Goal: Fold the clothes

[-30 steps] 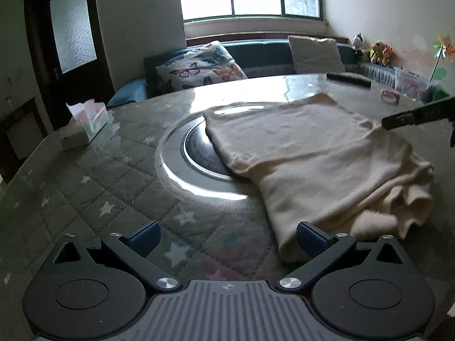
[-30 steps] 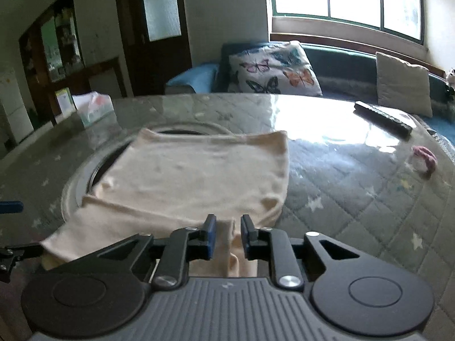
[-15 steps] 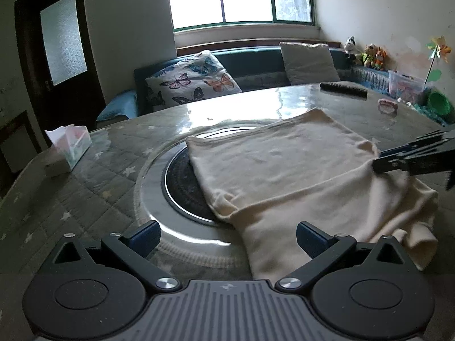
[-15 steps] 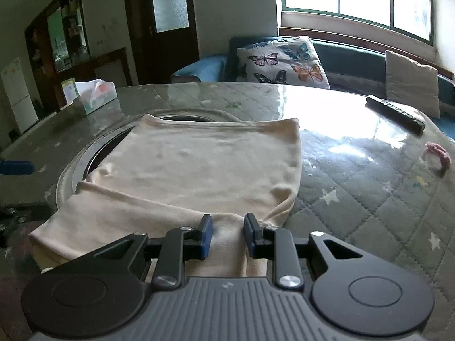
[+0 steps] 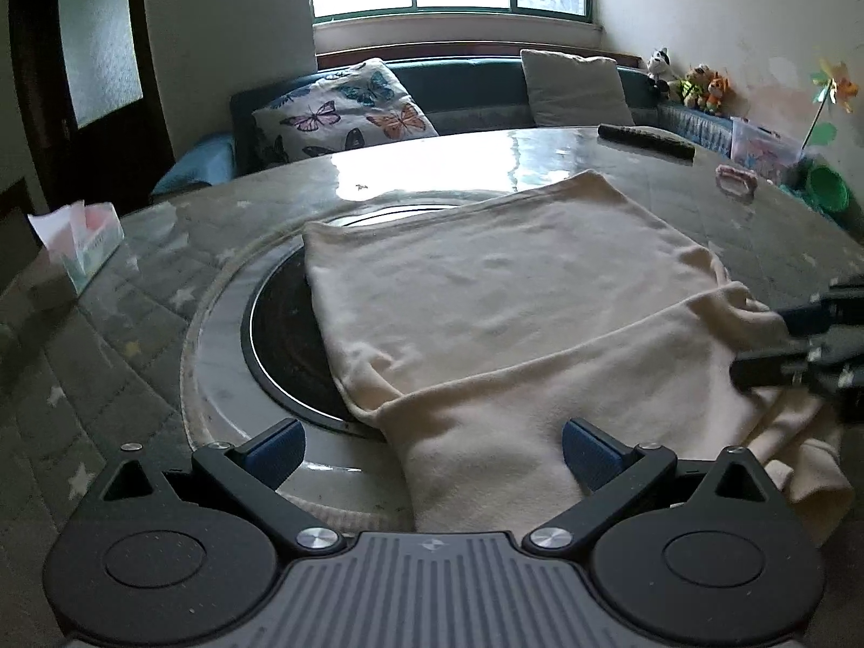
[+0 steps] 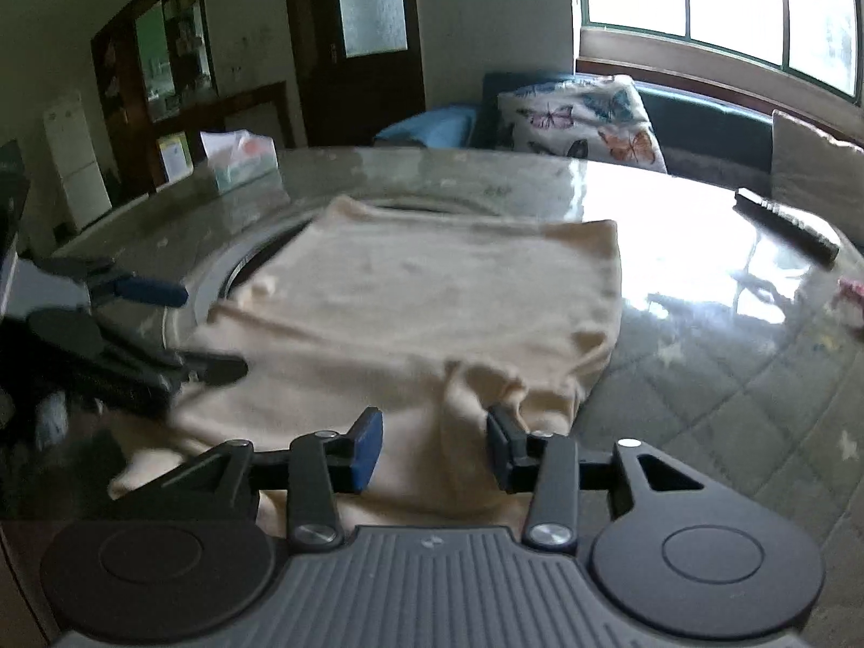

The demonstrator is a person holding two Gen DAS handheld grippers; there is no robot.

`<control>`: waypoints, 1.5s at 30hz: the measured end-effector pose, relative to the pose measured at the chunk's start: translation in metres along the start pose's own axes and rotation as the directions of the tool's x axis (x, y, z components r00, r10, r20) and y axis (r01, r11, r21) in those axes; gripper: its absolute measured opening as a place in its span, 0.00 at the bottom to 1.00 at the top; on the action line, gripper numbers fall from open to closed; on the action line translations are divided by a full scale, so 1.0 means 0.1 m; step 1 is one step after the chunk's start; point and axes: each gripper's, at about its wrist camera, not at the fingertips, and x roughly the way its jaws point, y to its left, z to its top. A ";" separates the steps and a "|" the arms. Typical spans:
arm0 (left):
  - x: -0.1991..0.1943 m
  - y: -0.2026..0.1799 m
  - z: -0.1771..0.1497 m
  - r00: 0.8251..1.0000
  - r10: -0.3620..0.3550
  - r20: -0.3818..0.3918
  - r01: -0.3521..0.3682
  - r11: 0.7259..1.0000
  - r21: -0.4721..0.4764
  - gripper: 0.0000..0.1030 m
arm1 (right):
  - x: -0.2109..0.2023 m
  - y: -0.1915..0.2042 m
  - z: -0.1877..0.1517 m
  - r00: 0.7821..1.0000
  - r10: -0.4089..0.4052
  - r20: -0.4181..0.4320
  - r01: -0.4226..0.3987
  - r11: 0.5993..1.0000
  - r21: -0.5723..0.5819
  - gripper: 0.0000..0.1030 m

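A cream garment (image 5: 486, 297) lies folded on the round table, its near part doubled over in a thick layer. My left gripper (image 5: 432, 451) is open wide at the garment's near left corner, with the cloth's edge lying between its fingers and untouched. In the right wrist view, my right gripper (image 6: 432, 445) hangs over the near edge of the garment (image 6: 421, 291). Its jaws are opening, and a raised pleat of cloth sits between the pads without being pressed. Each gripper shows in the other's view: the right gripper (image 5: 799, 345) at the right edge, the left gripper (image 6: 162, 324) at the left.
A tissue box (image 5: 81, 248) stands at the far left of the table. A dark remote (image 5: 645, 141) and a pink item (image 5: 734, 181) lie at the far right. A round inset ring (image 5: 216, 335) sits partly under the garment. A sofa with a butterfly cushion (image 5: 345, 108) stands behind.
The right jaws have parted and no longer pinch the cloth. My left gripper has moved closer to the garment's near corner and stayed open.
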 end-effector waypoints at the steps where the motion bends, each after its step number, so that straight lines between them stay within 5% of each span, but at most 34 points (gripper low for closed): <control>1: 0.01 0.02 0.00 1.000 -0.007 -0.004 0.007 1.000 -0.013 1.00 | 0.00 0.00 -0.02 1.000 0.001 0.000 -0.001 1.000 -0.003 0.45; 9: 0.01 0.04 -0.02 1.000 -0.017 -0.008 0.017 0.999 -0.048 1.00 | -0.07 0.02 -0.02 1.000 0.008 0.020 -0.008 1.000 -0.007 0.52; 17: -0.14 -0.09 -0.02 0.999 0.037 0.024 -0.037 0.999 0.023 1.00 | -0.18 0.03 0.02 0.999 -0.014 0.041 0.015 1.000 -0.014 0.53; 20: -0.24 -0.15 -0.03 0.999 0.006 0.053 -0.009 0.999 0.053 1.00 | -0.18 0.01 0.03 0.998 -0.041 0.036 0.041 0.999 0.011 0.53; 23: -0.37 -0.23 -0.07 0.996 -0.040 0.079 0.032 0.994 0.103 1.00 | -0.20 -0.05 -0.03 0.999 -0.046 0.015 0.045 0.998 0.050 0.49; 27: -0.49 -0.33 -0.15 0.990 -0.101 0.096 0.083 0.980 0.180 0.99 | -0.23 -0.10 -0.09 0.999 -0.048 -0.006 0.048 0.997 0.065 0.33; 31: -0.54 -0.40 -0.23 0.986 -0.144 0.087 0.120 0.965 0.233 0.85 | -0.24 -0.15 -0.06 0.998 -0.064 -0.007 0.064 0.994 0.086 0.10; 38: -0.55 -0.47 -0.33 0.977 -0.204 0.057 0.179 0.938 0.297 0.41 | -0.39 -0.11 0.10 0.998 -0.052 0.044 0.049 0.995 0.082 0.06; 40: -0.54 -0.48 -0.35 0.976 -0.211 0.051 0.185 0.932 0.313 0.18 | -0.43 -0.08 0.13 0.997 -0.054 0.053 0.050 0.996 0.074 0.06; 45: -0.62 -0.43 -0.36 0.974 -0.213 0.078 0.180 0.935 0.306 0.02 | -0.53 -0.04 0.12 0.997 -0.056 0.060 0.051 0.996 0.078 0.06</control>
